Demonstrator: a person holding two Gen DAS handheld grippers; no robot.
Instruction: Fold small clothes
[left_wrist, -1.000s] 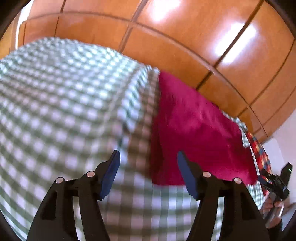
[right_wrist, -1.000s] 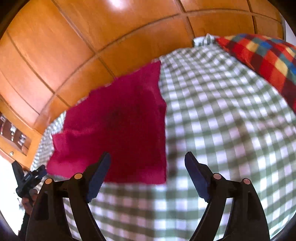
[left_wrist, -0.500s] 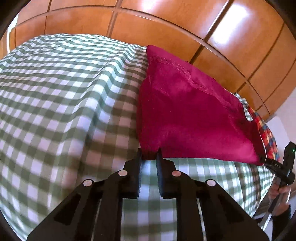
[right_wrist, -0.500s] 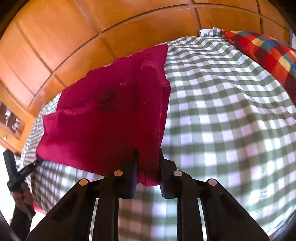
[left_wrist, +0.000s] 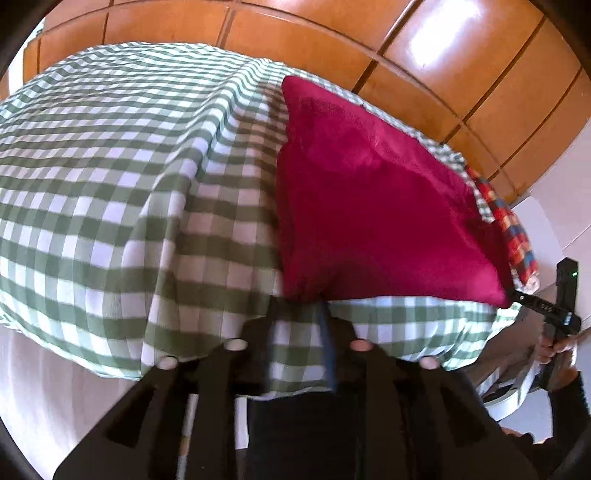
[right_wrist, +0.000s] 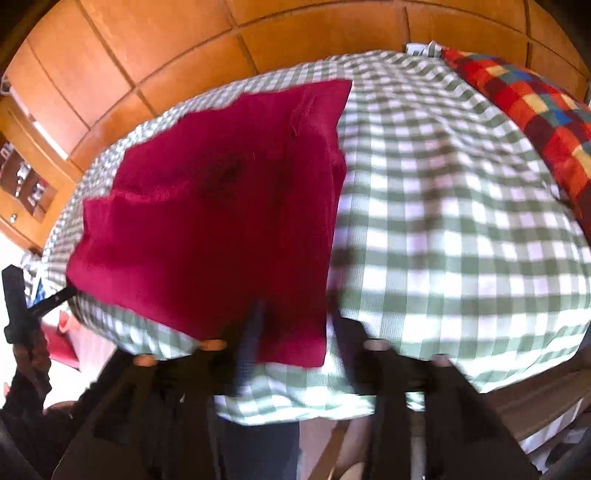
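Grippers both sit at the near edge of the bed, aimed forward along the green-and-white checked sheet (left_wrist: 110, 177). We see the left gripper (left_wrist: 297, 314) low in the left wrist view, its jaws a narrow gap apart with the near-left corner of the crimson cloth (left_wrist: 369, 206) bunched at the tips; motion blur stops us telling whether they grip it or have let go. In the right wrist view, the right gripper (right_wrist: 291, 321) has its jaws spread, and the cloth's near-right corner hangs down between them, past the sheet edge; we can't confirm contact with either finger.

Crimson cloth lies spread on the sheet, far edge close to the wooden panelled wall (right_wrist: 184, 48), a seam or hem visible near its far right corner. A red, yellow and blue checked pillow (right_wrist: 535, 110) lies at the right side of the bed, well apart from the cloth. Each camera catches the other gripper at the frame edge, held in a hand (left_wrist: 554, 349).

No readable writing or labels anywhere.
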